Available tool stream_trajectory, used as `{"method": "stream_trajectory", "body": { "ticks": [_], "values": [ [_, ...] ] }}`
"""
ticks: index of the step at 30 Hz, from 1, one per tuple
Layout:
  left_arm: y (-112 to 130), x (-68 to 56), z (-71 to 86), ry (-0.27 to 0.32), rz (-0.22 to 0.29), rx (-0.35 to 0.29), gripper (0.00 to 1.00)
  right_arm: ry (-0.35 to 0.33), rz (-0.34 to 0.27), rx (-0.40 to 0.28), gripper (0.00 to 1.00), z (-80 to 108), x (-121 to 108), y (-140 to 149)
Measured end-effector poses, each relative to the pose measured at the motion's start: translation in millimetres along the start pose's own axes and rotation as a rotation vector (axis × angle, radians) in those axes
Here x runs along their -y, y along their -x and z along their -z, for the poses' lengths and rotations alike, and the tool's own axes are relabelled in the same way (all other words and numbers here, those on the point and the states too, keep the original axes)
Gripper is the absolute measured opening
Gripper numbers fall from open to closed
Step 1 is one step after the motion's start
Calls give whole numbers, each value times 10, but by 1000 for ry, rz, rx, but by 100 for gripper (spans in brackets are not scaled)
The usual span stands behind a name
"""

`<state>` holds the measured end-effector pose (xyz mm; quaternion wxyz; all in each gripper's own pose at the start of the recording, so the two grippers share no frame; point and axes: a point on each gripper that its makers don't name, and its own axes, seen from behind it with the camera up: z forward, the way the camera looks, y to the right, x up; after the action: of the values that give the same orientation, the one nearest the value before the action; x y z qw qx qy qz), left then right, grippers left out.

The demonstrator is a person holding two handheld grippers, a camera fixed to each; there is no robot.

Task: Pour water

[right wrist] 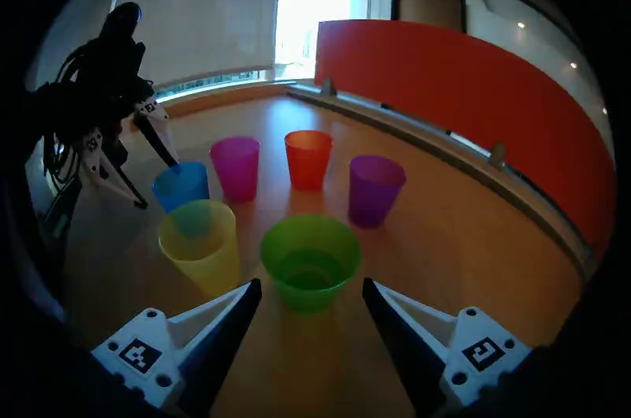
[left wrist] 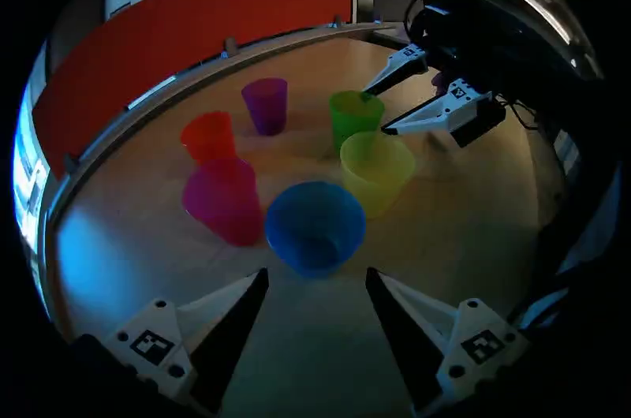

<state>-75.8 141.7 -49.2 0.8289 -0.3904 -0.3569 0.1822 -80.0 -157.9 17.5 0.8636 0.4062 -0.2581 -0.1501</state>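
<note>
1. Six translucent plastic cups stand upright in a cluster on the light wooden tabletop [left wrist: 457, 244].
2. The left gripper [left wrist: 316, 272] is spread wide and holds nothing. The blue plastic cup [left wrist: 315, 225] stands just beyond its tips.
3. The magenta plastic cup [left wrist: 225, 199] sits just left of the blue one, and the yellow plastic cup [left wrist: 376, 169] is to its right and farther off.
4. The right gripper [right wrist: 311, 284] is also wide and empty. It faces the green plastic cup [right wrist: 309, 260] from the opposite side.
5. The orange plastic cup [right wrist: 308, 158] and the purple plastic cup [right wrist: 375, 189] stand nearest the red wall panel [right wrist: 473, 95].
</note>
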Motion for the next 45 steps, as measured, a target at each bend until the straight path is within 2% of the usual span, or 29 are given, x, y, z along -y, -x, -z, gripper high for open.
{"method": "stream_trajectory", "body": {
  "ticks": [8, 17, 26, 35, 41, 45],
  "values": [
    [-73, 69, 174, -66, 26, -55, 92, 56, -47, -58, 100, 221, -3, -58],
    [-161, 177, 440, -168, 50, -152, 92, 134, -77, -134, 100, 529, 32, -202],
    [-238, 391, 654, -288, 84, -267, 92, 228, -104, -203, 100, 773, 28, -359],
    [-292, 555, 789, -363, 130, -371, 92, 304, -148, -265, 100, 937, 36, -495],
    [-395, 693, 940, -427, 156, -452, 92, 369, -183, -335, 100, 1103, -57, -662],
    [-475, 773, 1067, -473, 172, -510, 92, 418, -180, -379, 100, 1235, -114, -767]
  ]
}}
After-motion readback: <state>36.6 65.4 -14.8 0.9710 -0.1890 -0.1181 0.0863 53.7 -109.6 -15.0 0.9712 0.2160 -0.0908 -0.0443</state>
